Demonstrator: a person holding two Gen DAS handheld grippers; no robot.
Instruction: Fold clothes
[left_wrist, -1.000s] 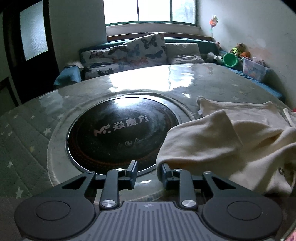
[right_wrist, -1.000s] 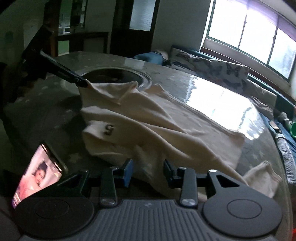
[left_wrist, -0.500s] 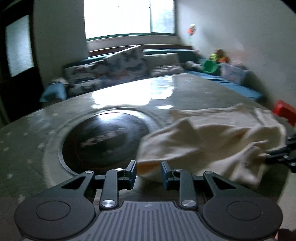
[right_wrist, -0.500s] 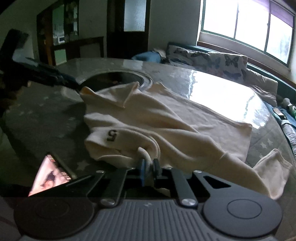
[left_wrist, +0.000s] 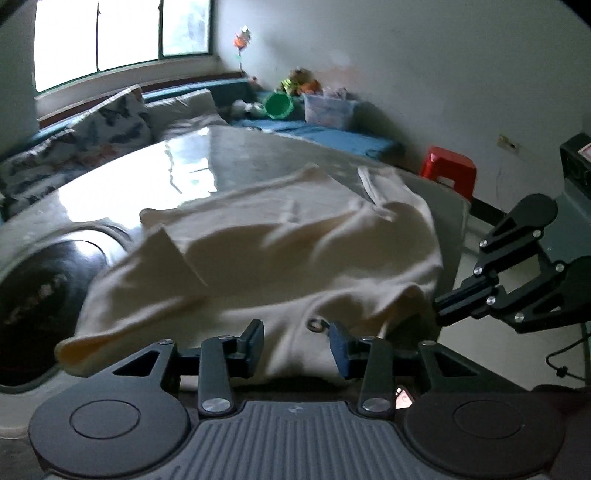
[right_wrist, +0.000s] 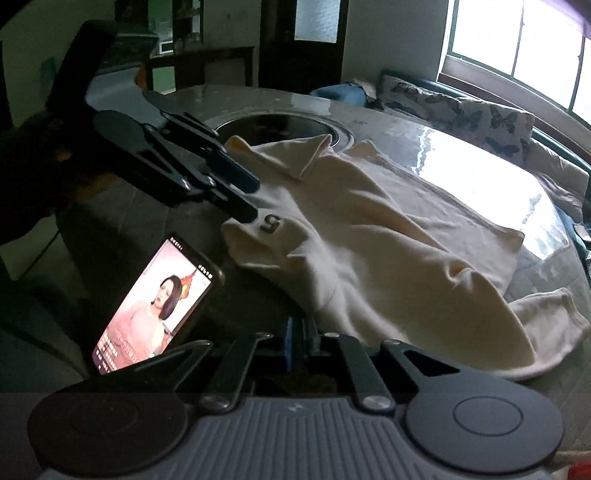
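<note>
Cream shirt (right_wrist: 369, 236) lies crumpled on the round surface (right_wrist: 480, 184). Left claw (left_wrist: 297, 343) hovers level above its near edge, jaws apart; right claw (right_wrist: 300, 338) pinches the hem, low.

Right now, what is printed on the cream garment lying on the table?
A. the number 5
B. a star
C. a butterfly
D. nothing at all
A: in the right wrist view a dark number 5 shows on the cream garment, just by the fingertips of the left gripper, which is open.
</note>
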